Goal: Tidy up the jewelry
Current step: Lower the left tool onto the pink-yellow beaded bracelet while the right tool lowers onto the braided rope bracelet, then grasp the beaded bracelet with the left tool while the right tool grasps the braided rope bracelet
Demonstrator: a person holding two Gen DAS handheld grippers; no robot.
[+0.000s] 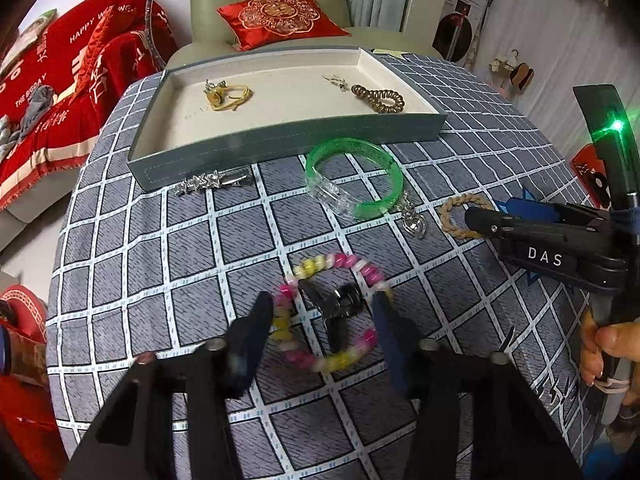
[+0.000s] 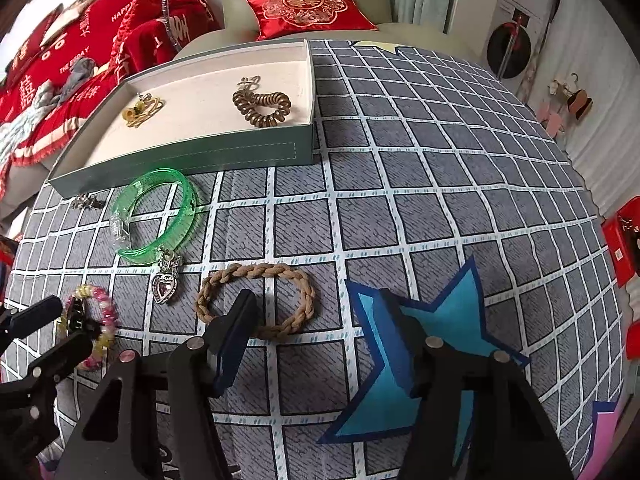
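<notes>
A grey tray (image 1: 280, 142) with a cream lining stands at the table's far side and holds a yellow cord piece (image 1: 228, 94), a small silver piece (image 1: 337, 81) and a brown coil hair tie (image 1: 378, 98). On the checked cloth lie a silver hair clip (image 1: 214, 182), a green bangle (image 1: 354, 178), a heart pendant (image 1: 412, 220), a braided tan ring (image 2: 256, 300) and a pink-yellow bead bracelet (image 1: 332, 312) around a black clip (image 1: 340, 304). My left gripper (image 1: 324, 316) is open, its fingers either side of the bead bracelet. My right gripper (image 2: 316, 320) is open, its left finger over the braided ring.
A green armchair with a red cushion (image 1: 280, 18) and a red blanket (image 1: 60, 80) lie beyond the table. A blue star sticker (image 2: 420, 352) marks the cloth under my right gripper. The table's edge curves away on the right.
</notes>
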